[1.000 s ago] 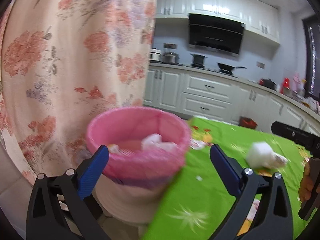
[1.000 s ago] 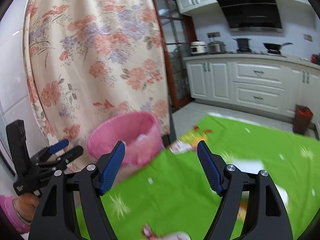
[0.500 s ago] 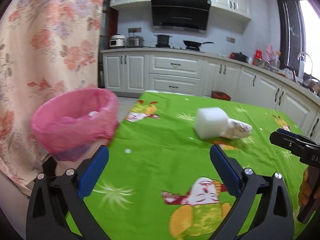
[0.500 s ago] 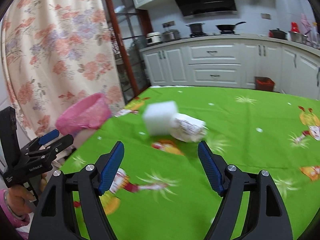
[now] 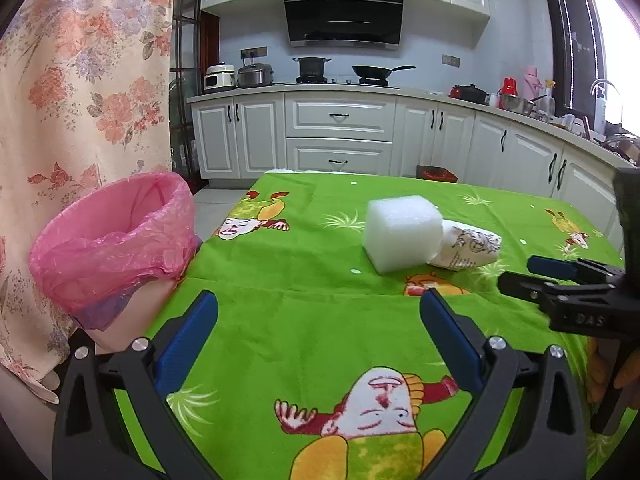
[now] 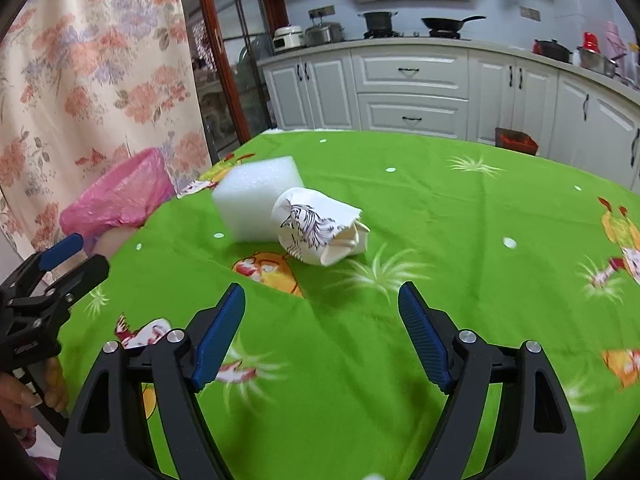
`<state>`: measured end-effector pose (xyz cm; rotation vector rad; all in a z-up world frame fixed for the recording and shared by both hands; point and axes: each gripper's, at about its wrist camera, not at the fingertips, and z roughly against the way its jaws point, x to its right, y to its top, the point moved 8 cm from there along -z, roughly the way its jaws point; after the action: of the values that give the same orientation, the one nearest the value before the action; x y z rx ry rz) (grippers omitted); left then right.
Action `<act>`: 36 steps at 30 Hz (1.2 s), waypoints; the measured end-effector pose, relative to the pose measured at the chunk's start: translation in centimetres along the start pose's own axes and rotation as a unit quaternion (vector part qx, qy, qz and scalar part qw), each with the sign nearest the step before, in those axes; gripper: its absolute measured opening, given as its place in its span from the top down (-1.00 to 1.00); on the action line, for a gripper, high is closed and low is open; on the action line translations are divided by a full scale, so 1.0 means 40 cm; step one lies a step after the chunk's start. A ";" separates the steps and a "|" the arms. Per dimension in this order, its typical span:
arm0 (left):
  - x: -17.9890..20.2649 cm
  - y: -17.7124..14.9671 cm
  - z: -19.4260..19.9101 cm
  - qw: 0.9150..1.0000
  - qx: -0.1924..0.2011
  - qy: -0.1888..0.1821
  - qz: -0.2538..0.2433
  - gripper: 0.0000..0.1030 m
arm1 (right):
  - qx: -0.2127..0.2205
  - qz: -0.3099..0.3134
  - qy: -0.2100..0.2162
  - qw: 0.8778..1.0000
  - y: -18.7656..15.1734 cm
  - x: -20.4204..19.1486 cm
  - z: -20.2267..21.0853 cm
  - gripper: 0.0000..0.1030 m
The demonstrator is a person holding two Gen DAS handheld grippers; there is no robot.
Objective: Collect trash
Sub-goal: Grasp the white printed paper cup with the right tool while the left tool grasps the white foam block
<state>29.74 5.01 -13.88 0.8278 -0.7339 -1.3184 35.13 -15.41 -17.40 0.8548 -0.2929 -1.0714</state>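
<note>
A white foam block (image 5: 402, 232) (image 6: 256, 196) lies on the green tablecloth (image 5: 304, 272) (image 6: 440, 216). A crumpled white paper cup with black print (image 5: 468, 248) (image 6: 320, 226) lies against its right side. A bin lined with a pink bag (image 5: 108, 240) (image 6: 116, 196) stands beside the table's left edge. My left gripper (image 5: 318, 336) (image 6: 74, 256) is open and empty over the near left part of the table. My right gripper (image 6: 322, 332) (image 5: 524, 268) is open and empty, short of the cup.
A floral curtain (image 5: 80, 80) (image 6: 92, 72) hangs behind the bin at the left. White kitchen cabinets (image 5: 340, 128) (image 6: 412, 80) with pots on the counter run beyond the table's far edge. A small red bin (image 6: 516, 140) stands on the floor by the cabinets.
Both grippers have swung right, away from the pink bin, and now face the foam block and the cup on the table. Both have stayed open and empty.
</note>
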 end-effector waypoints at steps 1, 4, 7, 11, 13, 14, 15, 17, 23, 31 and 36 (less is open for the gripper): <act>-0.005 0.001 -0.005 1.000 -0.001 0.002 0.001 -0.90 | -0.001 0.002 0.000 1.000 0.009 0.001 -0.012 -0.47; -0.020 0.005 -0.017 1.000 -0.002 0.007 0.005 -0.90 | -0.012 0.008 -0.007 1.000 0.037 0.003 -0.050 -0.48; -0.039 0.015 -0.040 1.000 -0.003 0.014 0.012 -0.90 | -0.022 0.017 -0.008 1.000 0.062 0.003 -0.085 -0.50; -0.046 0.028 -0.069 1.000 -0.007 0.013 0.017 -0.90 | -0.035 0.033 -0.006 0.999 0.080 -0.003 -0.124 -0.51; -0.046 0.035 -0.082 1.000 -0.010 0.015 0.018 -0.90 | -0.040 0.035 -0.004 0.999 0.083 -0.004 -0.138 -0.51; -0.044 0.037 -0.087 1.000 -0.011 0.015 0.018 -0.90 | -0.044 0.034 -0.003 0.998 0.084 -0.003 -0.145 -0.51; -0.042 0.041 -0.092 1.000 -0.012 0.015 0.019 -0.90 | -0.047 0.033 0.000 0.998 0.081 -0.003 -0.148 -0.51; -0.037 0.043 -0.103 1.000 -0.016 0.016 0.019 -0.90 | -0.047 0.031 0.009 0.998 0.077 -0.003 -0.145 -0.32; -0.003 0.040 -0.141 0.999 -0.038 0.009 0.021 -0.90 | -0.026 0.017 0.009 0.999 0.067 0.019 -0.100 0.10; 0.081 0.062 -0.165 1.000 -0.030 0.004 0.004 -0.90 | 0.003 -0.032 -0.030 0.999 0.025 0.092 -0.007 0.12; 0.147 0.084 -0.205 1.000 -0.025 0.007 -0.010 -0.90 | 0.029 -0.064 -0.068 0.995 0.011 0.136 0.041 0.12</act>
<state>39.12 0.18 -15.33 0.8050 -0.6802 -1.3437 37.05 -20.76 -17.01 0.8617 -0.3892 -1.2477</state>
